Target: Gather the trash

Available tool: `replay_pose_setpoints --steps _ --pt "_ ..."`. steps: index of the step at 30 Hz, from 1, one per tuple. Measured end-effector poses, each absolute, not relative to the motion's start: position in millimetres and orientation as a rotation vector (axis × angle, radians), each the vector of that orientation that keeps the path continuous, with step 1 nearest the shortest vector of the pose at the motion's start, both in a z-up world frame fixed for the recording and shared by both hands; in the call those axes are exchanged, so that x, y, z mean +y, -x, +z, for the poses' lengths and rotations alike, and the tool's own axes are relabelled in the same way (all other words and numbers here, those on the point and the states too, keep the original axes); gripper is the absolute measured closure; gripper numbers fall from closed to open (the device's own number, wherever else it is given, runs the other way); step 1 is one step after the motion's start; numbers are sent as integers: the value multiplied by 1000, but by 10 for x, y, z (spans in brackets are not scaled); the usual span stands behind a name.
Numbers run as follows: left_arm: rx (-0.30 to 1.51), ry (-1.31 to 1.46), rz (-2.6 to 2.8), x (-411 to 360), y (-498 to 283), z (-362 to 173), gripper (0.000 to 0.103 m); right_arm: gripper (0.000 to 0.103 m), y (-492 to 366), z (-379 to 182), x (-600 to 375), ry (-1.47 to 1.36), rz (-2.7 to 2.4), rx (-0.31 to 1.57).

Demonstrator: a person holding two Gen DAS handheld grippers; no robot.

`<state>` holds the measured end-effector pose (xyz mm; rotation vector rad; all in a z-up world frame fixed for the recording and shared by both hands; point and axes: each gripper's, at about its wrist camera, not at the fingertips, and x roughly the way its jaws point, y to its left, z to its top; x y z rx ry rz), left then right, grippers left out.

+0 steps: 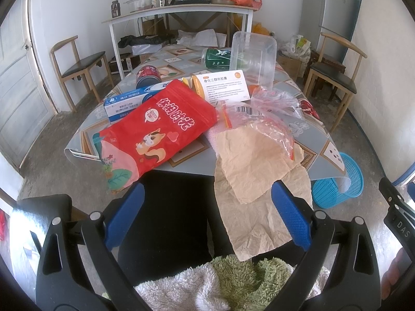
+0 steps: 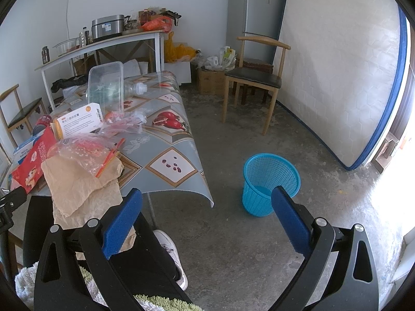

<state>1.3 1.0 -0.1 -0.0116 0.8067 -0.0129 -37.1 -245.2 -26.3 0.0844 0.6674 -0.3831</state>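
My left tool (image 1: 207, 215) and right tool (image 2: 208, 215) both hang released, holding nothing. The red snack bag (image 1: 155, 129) and brown paper (image 1: 254, 160) lie on the surface (image 2: 166, 140); the blue basket (image 2: 269, 181) stands on the floor.

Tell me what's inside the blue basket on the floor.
The blue basket looks empty: only its mesh wall and blue bottom show. The right claw finger hides part of the rim, so that patch is unseen.
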Motion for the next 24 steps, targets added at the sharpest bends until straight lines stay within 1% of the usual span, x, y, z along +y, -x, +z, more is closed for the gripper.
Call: replay_pose_setpoints --steps 3,24 --pt "807 12 -13 31 16 -82 9 6 368 -281 -2459 -83 -380 669" --pt "813 17 -14 39 27 -122 9 6 317 -259 -2355 -70 -359 667"
